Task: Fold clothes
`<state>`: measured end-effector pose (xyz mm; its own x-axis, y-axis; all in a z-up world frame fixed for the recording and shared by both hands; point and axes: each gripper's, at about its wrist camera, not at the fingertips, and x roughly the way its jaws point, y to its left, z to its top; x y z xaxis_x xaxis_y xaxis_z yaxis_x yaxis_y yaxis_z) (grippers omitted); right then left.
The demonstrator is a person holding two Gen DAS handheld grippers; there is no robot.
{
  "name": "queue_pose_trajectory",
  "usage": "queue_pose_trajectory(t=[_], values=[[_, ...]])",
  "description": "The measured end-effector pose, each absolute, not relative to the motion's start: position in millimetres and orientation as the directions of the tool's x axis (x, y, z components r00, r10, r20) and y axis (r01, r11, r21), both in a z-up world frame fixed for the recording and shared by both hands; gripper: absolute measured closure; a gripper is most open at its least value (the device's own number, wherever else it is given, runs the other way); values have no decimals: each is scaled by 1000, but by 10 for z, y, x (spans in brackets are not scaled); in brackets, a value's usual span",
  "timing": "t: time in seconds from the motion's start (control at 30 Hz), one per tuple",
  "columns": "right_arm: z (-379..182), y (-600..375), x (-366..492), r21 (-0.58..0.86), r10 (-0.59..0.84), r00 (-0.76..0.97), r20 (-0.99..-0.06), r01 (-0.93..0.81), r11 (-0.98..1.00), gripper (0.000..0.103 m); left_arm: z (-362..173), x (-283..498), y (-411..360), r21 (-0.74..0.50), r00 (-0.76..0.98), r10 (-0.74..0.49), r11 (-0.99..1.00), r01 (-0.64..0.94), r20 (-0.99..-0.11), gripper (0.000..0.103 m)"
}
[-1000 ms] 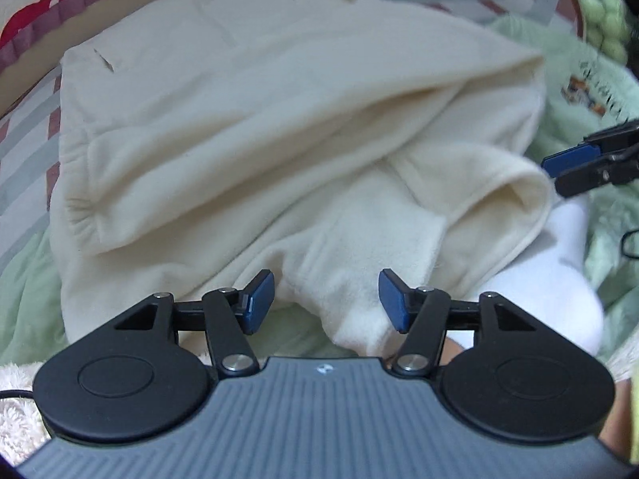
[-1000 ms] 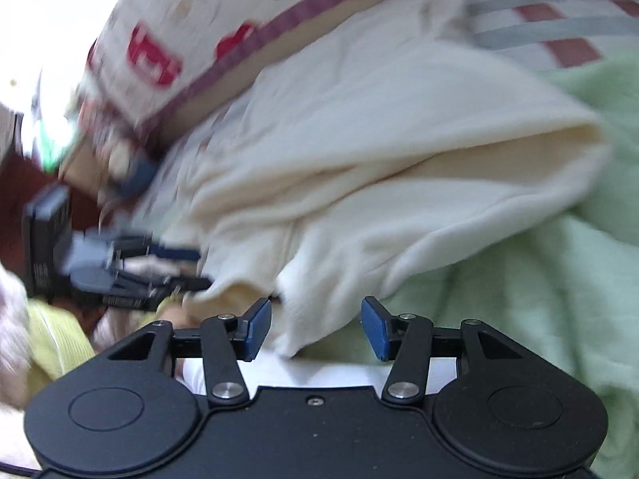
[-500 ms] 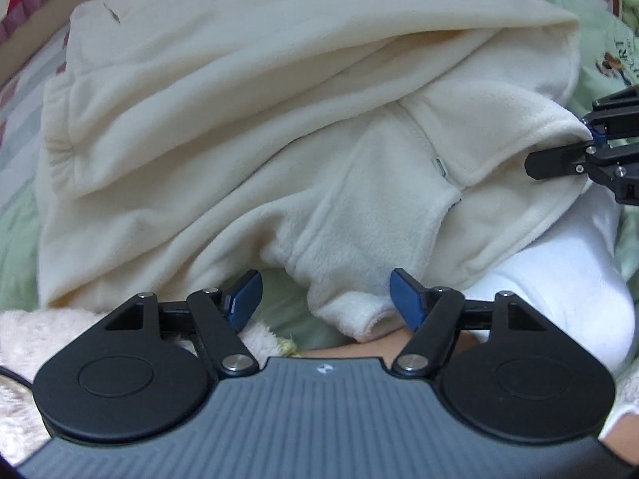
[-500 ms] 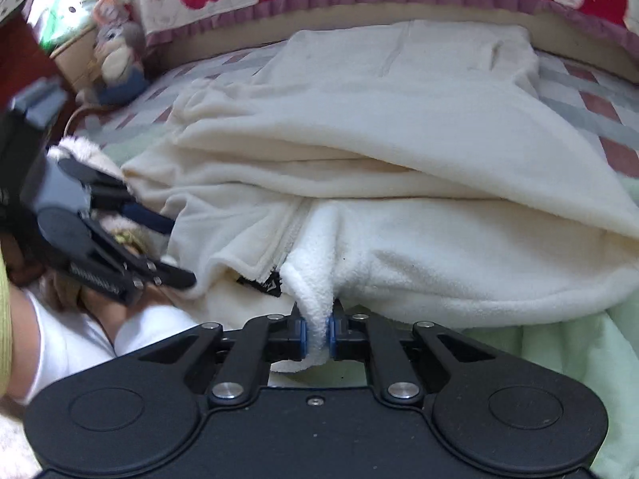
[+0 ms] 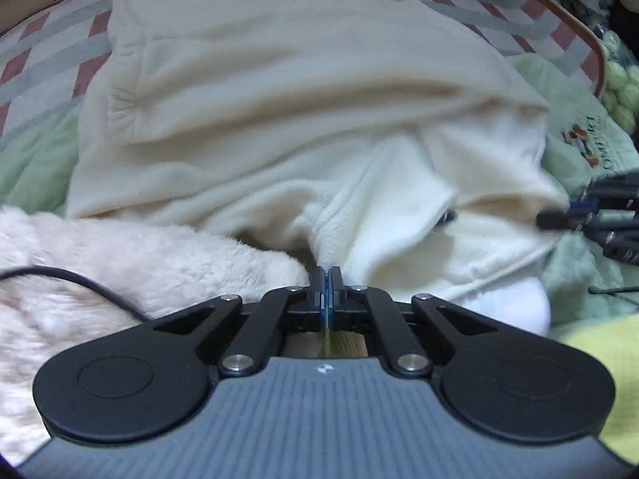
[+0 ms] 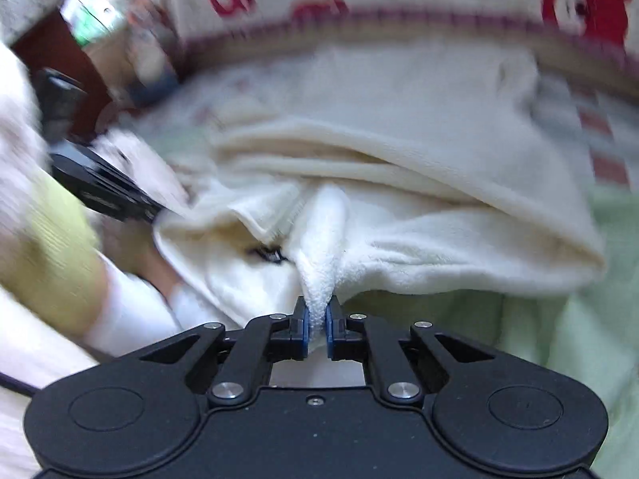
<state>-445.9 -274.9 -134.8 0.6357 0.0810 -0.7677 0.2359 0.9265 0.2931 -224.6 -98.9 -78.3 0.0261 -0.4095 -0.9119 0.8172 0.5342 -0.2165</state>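
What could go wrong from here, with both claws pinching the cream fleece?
1. The left claw holds only a thin bit of the cream fleece edge; a lift may pull it free.
2. The right claw bites a thick bunched fold, so layers may slide apart unevenly.
3. The cable lies across the fluffy pink fabric beside the left claw and could snag.

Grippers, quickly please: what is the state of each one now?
Left gripper: shut on an edge of the cream fleece garment.
Right gripper: shut on a fold of the same garment.

Green blanket (image 5: pixel 575 119): printed letters by a cartoon fig., too blurred to read.
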Motion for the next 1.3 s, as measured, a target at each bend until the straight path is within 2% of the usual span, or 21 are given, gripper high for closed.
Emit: queue_pose_trajectory(t=[0.13,0.23,0.27,0.33,0.37,0.4,0.43,0.47,0.5,0.57,0.63,0.67,0.73,0.77,0.87,0.93,1.03,1.17,1.23,1.27,1.3], values=[[-1370,-2752,-4476,288,80,624,-778,240,927,93,-763,-2180,-977,-252,21,-437,556,792,-899,101],[-1305,-2763,-4549,310,117,609,-784,221,925,92,-597,-2153,-924,-243,32,-461,525,816,-887,92],[-1252,-2800,-4577,360,160,635,-756,199,911,91,-516,-2101,-885,-253,37,-480,524,813,-877,88],[-1141,-2873,-4632,457,243,682,-690,150,876,89,-353,-1997,-805,-271,46,-516,523,808,-856,78],[-1048,-2921,-4658,514,287,716,-636,116,850,89,-272,-1946,-765,-281,51,-533,522,806,-844,60],[-953,-2970,-4685,562,323,747,-582,83,823,89,-190,-1894,-726,-290,56,-551,520,803,-833,51],[-844,-3038,-4714,555,303,771,-560,79,828,88,-108,-1838,-687,-300,61,-568,519,800,-820,50],[-770,-3102,-4716,519,256,780,-571,100,849,78,-7,-1711,-669,-316,80,-598,527,789,-797,49],[-701,-3167,-4714,479,206,788,-580,125,869,60,78,-1592,-641,-343,93,-627,536,771,-773,47],[-671,-3348,-4644,349,35,785,-619,235,907,41,158,-1343,-628,-391,131,-672,566,726,-729,45],[-713,-3578,-4550,211,-138,752,-645,348,913,41,53,-1133,-735,-404,169,-679,597,693,-714,44],[-769,-3687,-4496,129,-205,712,-671,384,914,40,-56,-1048,-826,-385,185,-650,629,675,-737,44],[-1003,-3784,-4364,-118,-330,596,-733,365,923,41,-261,-927,-991,-325,222,-588,679,659,-778,44],[-1144,-3763,-4346,-245,-383,534,-754,313,918,41,-357,-890,-1064,-284,245,-556,696,659,-795,44],[-1409,-3726,-4487,-321,-391,463,-795,225,920,45,-498,-887,-1223,-141,344,-511,693,707,-787,45],[-1457,-3732,-4533,-270,-365,479,-798,258,928,44,-536,-868,-1310,-113,368,-507,692,713,-780,44],[-1489,-3877,-4503,-237,-429,518,-740,397,887,44,-577,-820,-1402,-129,374,-512,705,697,-773,44],[-1676,-4300,-4431,-27,-425,556,-714,585,810,46,-607,-794,-1430,-146,395,-516,727,671,-760,44],[-1688,-4374,-4439,98,-404,620,-673,616,782,87,-638,-796,-1394,-143,404,-511,736,662,-758,44],[-1585,-4278,-4498,111,-424,667,-613,604,789,95,-646,-807,-1362,-142,407,-509,739,659,-758,44],[-1478,-4180,-4563,123,-445,709,-548,593,795,96,-653,-818,-1331,-140,410,-507,741,656,-758,44]])
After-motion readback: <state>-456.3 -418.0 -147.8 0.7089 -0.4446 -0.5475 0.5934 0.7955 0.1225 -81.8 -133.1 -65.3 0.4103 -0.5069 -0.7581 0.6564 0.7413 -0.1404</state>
